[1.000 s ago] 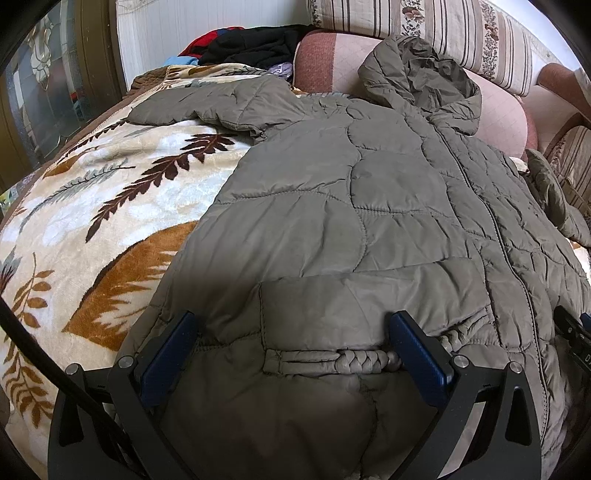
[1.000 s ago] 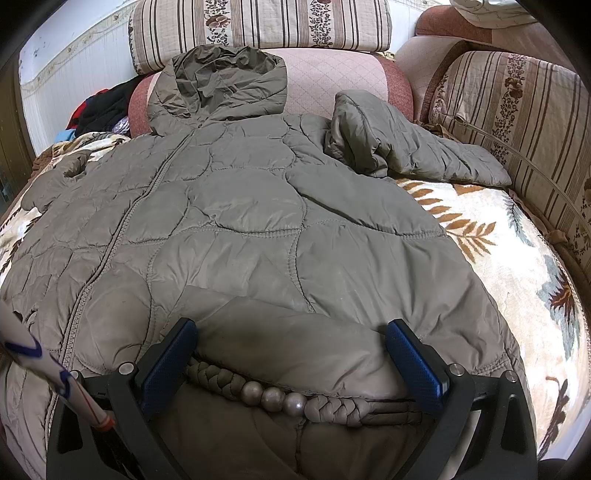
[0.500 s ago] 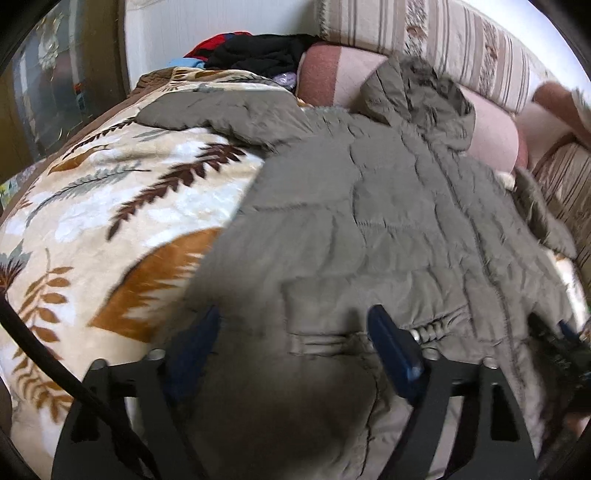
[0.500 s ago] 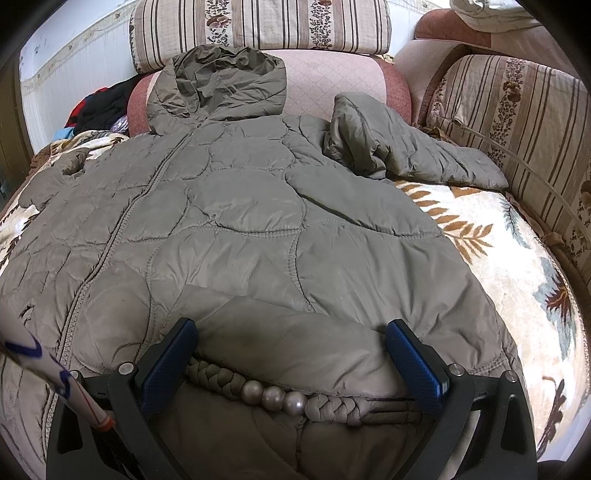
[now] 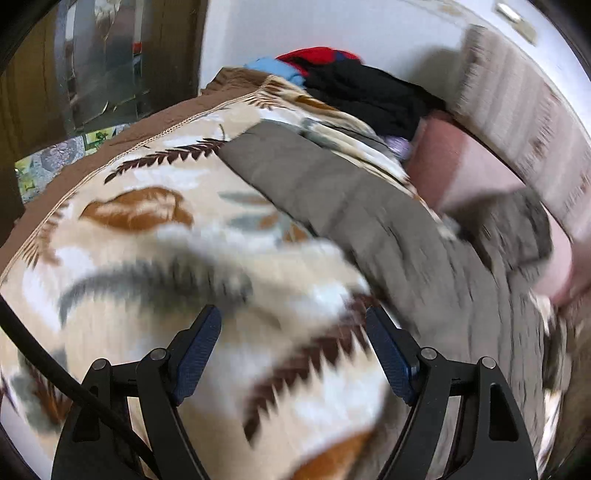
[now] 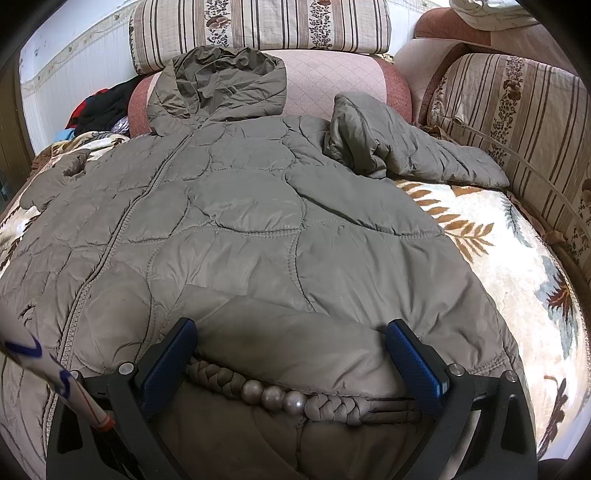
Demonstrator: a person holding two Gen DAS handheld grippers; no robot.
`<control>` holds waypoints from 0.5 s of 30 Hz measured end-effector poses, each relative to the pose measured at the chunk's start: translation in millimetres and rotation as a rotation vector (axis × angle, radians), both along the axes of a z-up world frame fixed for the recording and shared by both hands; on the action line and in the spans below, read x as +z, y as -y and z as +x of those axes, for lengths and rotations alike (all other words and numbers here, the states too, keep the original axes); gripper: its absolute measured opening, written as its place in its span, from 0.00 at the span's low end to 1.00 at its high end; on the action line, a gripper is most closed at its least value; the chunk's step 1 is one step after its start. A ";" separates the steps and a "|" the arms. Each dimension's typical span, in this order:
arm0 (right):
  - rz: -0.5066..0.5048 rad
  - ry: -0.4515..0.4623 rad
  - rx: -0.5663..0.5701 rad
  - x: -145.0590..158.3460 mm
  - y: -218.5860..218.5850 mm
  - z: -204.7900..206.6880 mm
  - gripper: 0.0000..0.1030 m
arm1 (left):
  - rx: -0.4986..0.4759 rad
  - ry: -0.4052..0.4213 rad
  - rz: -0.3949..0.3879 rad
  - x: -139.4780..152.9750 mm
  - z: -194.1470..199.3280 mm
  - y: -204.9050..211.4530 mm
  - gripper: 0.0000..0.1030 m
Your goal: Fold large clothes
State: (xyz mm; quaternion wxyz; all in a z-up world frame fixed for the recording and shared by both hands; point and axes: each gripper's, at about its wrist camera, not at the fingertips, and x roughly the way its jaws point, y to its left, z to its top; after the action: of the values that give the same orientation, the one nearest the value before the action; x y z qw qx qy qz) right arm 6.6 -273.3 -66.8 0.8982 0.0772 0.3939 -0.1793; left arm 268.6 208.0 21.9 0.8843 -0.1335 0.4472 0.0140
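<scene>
An olive quilted hooded jacket (image 6: 258, 206) lies front up on a leaf-patterned blanket (image 6: 491, 229), its hood (image 6: 221, 81) against a pink cushion. Its right sleeve (image 6: 406, 155) is bent near the shoulder. My right gripper (image 6: 291, 325) is open just above the hem, with a braided cord with beads (image 6: 273, 395) below its fingers. In the blurred left wrist view, my left gripper (image 5: 291, 314) is open over bare blanket (image 5: 147, 229) with nothing between its fingers. The jacket's left sleeve (image 5: 314, 177) stretches ahead of it to the upper right.
A pile of black, red and blue clothes (image 5: 362, 88) sits at the blanket's far left corner. Striped cushions (image 6: 258, 22) line the back and right side (image 6: 517, 110). A glass-fronted cabinet (image 5: 92, 66) stands left of the bed. A white rod (image 6: 55, 373) crosses the right view's lower left.
My left gripper has swung left off the jacket's hem and now hangs over the blanket near the left sleeve, with its jaws somewhat narrower. The right gripper has not moved.
</scene>
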 end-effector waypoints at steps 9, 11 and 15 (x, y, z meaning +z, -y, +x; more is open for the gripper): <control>-0.040 -0.022 -0.010 -2.2 -2.5 4.1 1.00 | 0.080 -0.065 -0.220 -48.8 131.5 -53.4 0.77; -0.053 -0.027 -0.014 -2.5 -3.8 5.2 1.00 | 0.070 -0.071 -0.260 -60.5 154.3 -53.8 0.77; -0.064 -0.031 -0.017 -3.4 -4.3 5.9 1.00 | 0.068 -0.100 -0.347 -87.0 195.7 -53.7 0.77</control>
State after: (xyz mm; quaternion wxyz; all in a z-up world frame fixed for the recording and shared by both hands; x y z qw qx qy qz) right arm 12.5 -269.1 -70.3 0.8924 0.0490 0.4014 -0.2004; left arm 464.2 261.6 -65.1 0.8237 -0.2980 0.4816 -0.0268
